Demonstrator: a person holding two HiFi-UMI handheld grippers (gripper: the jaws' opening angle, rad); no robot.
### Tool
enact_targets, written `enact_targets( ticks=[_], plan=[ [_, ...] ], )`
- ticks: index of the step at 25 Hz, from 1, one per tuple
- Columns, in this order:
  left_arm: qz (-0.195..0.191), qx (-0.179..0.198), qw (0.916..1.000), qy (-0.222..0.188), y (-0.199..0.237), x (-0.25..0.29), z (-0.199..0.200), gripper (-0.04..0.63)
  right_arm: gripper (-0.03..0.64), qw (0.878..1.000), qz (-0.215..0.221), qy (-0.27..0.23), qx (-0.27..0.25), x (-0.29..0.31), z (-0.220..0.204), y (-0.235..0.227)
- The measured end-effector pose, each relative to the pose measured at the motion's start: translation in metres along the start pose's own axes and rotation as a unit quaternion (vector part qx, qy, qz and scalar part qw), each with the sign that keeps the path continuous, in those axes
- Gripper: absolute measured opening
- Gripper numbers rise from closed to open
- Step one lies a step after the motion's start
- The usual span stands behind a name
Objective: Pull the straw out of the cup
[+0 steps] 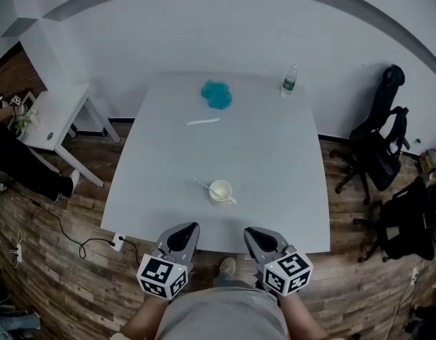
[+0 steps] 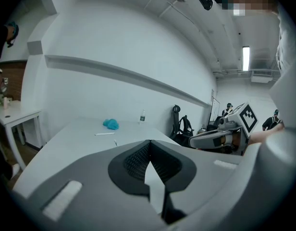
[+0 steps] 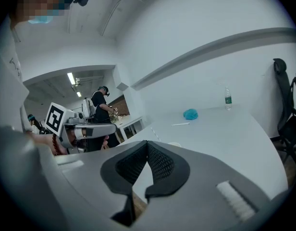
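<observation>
A white cup (image 1: 220, 191) stands on the white table (image 1: 274, 161) near its front edge, with a straw (image 1: 202, 184) leaning out of it to the left. My left gripper (image 1: 192, 226) and right gripper (image 1: 250, 231) hover side by side just short of the table's front edge, both shut and empty, the cup beyond and between them. In the left gripper view the left gripper (image 2: 149, 143) has its jaws together. The right gripper (image 3: 147, 143) is shut too; just past its jaws, the cup's rim (image 3: 174, 144) and the straw (image 3: 155, 134) peek out.
Farther back on the table lie a loose white straw (image 1: 202, 121), a teal cloth (image 1: 217, 94) and a water bottle (image 1: 289, 81). A small white side table (image 1: 55, 115) stands at the left, black office chairs (image 1: 377, 144) at the right. A person (image 3: 101, 105) stands in the background.
</observation>
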State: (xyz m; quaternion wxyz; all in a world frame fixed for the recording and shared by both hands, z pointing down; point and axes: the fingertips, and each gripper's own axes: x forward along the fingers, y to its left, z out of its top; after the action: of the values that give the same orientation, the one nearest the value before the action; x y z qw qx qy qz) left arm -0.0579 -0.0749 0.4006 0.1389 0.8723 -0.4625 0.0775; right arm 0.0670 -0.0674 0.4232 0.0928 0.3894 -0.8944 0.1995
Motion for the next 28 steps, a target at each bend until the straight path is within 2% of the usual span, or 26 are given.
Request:
enact_targets(
  ticks=[5, 13, 20, 28],
  plan=[
    [0.015, 0.000, 0.9999, 0.007, 0.010, 0.022, 0.010, 0.020, 0.008, 1.000, 0.005, -0.004, 0.005, 0.012, 0.016, -0.026],
    [0.030, -0.009, 0.9993, 0.020, 0.028, 0.032, 0.007, 0.020, 0.006, 1.000, 0.006, 0.001, 0.017, 0.031, 0.019, -0.037],
    [0.007, 0.000, 0.9994, 0.035, 0.044, 0.044, 0.008, 0.020, 0.006, 1.000, -0.005, 0.003, 0.025, 0.052, 0.027, -0.037],
    [-0.022, 0.000, 0.9976, 0.065, 0.058, 0.062, -0.009, 0.020, 0.007, 0.999, -0.023, 0.011, 0.040, 0.069, 0.021, -0.044]
  ],
)
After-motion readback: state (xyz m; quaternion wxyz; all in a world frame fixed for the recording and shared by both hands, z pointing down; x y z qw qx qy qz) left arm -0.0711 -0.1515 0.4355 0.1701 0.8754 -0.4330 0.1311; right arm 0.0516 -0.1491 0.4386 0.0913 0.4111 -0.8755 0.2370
